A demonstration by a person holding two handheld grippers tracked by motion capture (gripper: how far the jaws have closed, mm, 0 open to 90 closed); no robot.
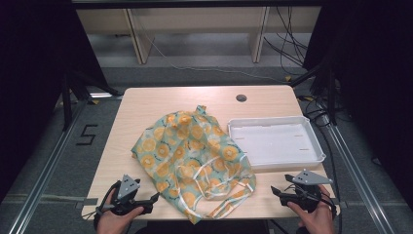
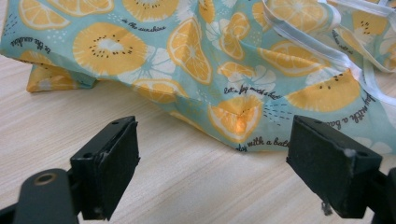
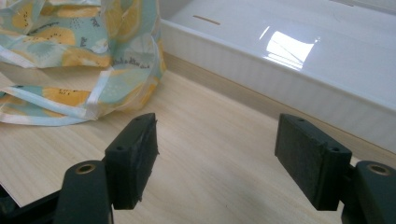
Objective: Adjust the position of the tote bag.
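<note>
1. Nearest, at the table's near edge, the left gripper (image 1: 155, 197) rests low with its jaws spread wide and nothing between them; in the left gripper view its black pads (image 2: 114, 170) frame bare wood just short of the cloth.
2. The right gripper (image 1: 275, 191) sits at the near right, its jaws also well apart and empty, aimed leftward toward the cloth's trailing straps (image 3: 56, 100).
3. Between the two lies the crumpled teal fabric bag printed with orange slices (image 1: 192, 158), spread across the middle of the light wooden table (image 1: 160, 100), its pale straps (image 1: 209, 187) tangled at the near right.
4. Judged from this, the step in hand is the first grasp on the bag. The left gripper would do well to slide forward flat along the wood and pinch the near hem (image 2: 233, 135), taking a single layer rather than a bunched fold.
5. The right gripper should avoid hooking a loose strap alone, since that would drag the bag rather than lift it.
6. Farther right stands the empty white rectangular plastic tray (image 1: 234, 127), touching or just beside the bag's right edge; keep clear of its rim.
</note>
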